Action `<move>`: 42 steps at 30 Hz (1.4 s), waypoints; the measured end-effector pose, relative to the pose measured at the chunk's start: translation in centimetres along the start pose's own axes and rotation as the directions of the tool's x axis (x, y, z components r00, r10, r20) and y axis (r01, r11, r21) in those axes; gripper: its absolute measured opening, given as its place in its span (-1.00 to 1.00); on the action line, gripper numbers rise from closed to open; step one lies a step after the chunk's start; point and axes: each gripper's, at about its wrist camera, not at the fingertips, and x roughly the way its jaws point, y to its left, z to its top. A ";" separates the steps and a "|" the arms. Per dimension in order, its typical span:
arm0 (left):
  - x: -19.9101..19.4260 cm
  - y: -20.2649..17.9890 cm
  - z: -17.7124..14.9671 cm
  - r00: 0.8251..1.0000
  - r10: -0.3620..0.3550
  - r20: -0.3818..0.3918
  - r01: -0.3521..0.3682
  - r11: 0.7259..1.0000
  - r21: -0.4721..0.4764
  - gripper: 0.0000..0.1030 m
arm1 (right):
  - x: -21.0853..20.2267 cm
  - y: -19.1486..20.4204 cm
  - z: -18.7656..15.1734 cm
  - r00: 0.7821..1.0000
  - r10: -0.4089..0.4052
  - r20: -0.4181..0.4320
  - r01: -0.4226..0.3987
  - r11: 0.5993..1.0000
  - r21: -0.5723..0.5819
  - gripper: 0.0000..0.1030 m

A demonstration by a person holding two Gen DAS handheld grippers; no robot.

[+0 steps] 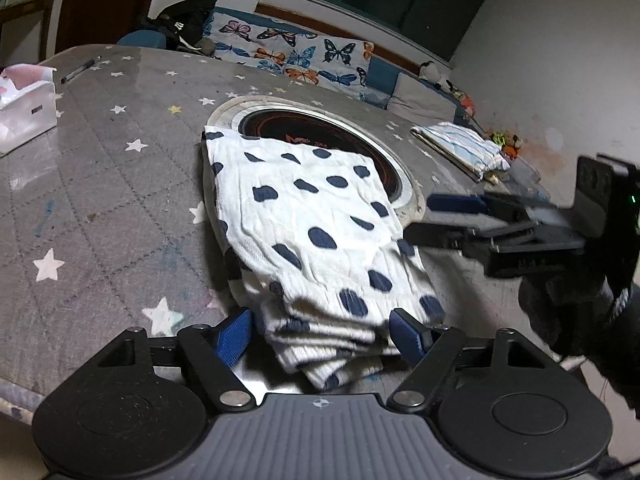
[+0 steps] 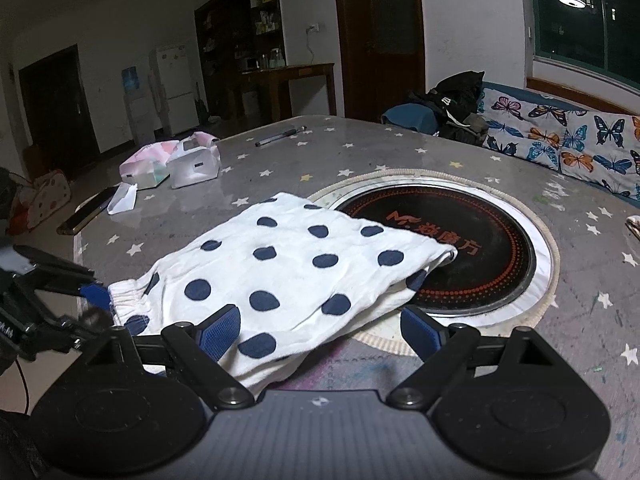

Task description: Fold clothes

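My left hand-held gripper [image 1: 323, 334] stands wide open, its blue pads [image 1: 234, 338] on either side of the near, elasticated end of the folded spotted garment [image 1: 316, 236], gripping nothing. From the right wrist view, my right hand-held gripper [image 2: 320, 332] is spread just as wide: its left pad lies against the near edge of the cloth, its right pad is clear of the cloth above the grey cover, and nothing is pinched.

The garment, white with navy spots, lies folded in several layers on the worktop [image 1: 120, 168], which wears a grey quilted cover with stars. Its far end overlaps the round black induction hob [image 2: 460, 248] set into the worktop.

Further out, a second folded cloth with pale blue stripes [image 1: 460, 146] lies well apart on the far right side. A white tissue box [image 2: 194, 168] and a pen [image 2: 280, 136] sit toward the far left. Beyond the worktop runs a sofa with a butterfly-print cover [image 1: 296, 54], and a black bag [image 2: 456, 96] sits on it.
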 end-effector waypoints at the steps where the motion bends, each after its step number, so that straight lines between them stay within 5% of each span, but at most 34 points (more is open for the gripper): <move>1: -0.1 -0.1 -0.1 1.000 0.002 -0.005 -0.002 1.000 0.013 0.49 | 0.0 0.0 0.0 1.000 0.002 0.001 -0.002 1.000 0.001 0.73; 10: -0.1 -1.8 -1.2 0.997 0.082 -0.008 -0.080 0.982 0.174 0.49 | -0.1 -0.1 -0.1 1.000 0.005 0.005 -0.006 1.000 0.008 0.73; 19: 0.2 -1.4 -1.7 0.987 0.159 0.001 -0.155 0.962 0.227 0.40 | -0.1 -0.3 0.0 1.000 0.003 0.008 -0.003 1.000 0.014 0.73; 42: -0.1 1.4 -0.7 0.973 0.229 0.024 -0.230 0.959 0.164 0.42 | 1.5 -1.5 1.1 1.000 -0.010 0.001 0.010 0.999 0.041 0.73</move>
